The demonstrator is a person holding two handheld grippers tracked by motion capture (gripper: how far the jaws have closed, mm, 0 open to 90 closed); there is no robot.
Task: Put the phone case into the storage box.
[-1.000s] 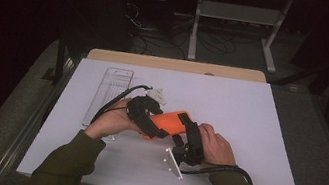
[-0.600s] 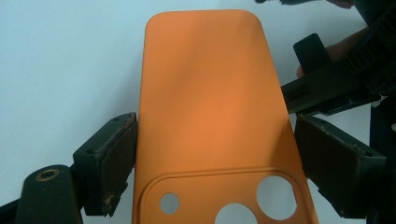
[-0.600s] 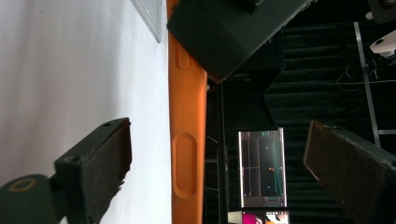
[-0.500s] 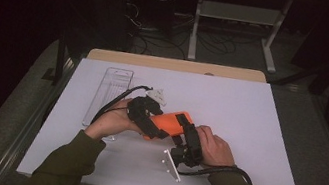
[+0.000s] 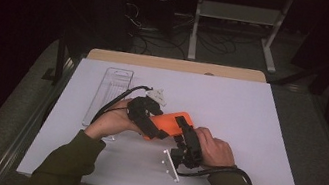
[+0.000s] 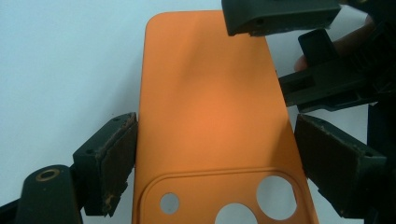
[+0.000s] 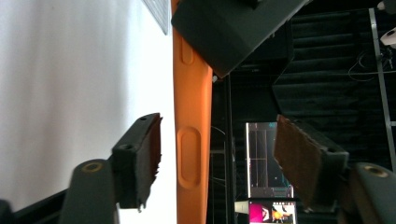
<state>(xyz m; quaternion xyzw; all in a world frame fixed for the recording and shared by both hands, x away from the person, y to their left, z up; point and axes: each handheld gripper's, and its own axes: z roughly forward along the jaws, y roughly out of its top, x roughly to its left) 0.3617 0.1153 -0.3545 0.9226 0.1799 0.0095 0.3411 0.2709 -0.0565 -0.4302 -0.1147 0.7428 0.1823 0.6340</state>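
Note:
An orange phone case (image 5: 172,123) with camera cut-outs is held just above the white table. My left gripper (image 5: 160,130) is shut on it across its width; in the left gripper view both pads (image 6: 116,154) press its long edges near the cut-outs. My right gripper (image 5: 183,126) reaches in at the case's far end. In the right gripper view the case (image 7: 191,140) stands edge-on between the jaws of my right gripper (image 7: 217,135), close to the left pad, with a wide gap to the right pad. These jaws have just been closing around the case and stand open.
A clear plastic tray (image 5: 109,93) lies at the left of the white table top (image 5: 256,138), a small white part (image 5: 157,94) lies beside it, and a white strip (image 5: 171,163) lies near the front edge. Dark floor, cables and a metal stand (image 5: 236,13) lie beyond.
The right gripper's jaws have drawn closer together around the end of the orange case. Both hands and the case have stayed in place.

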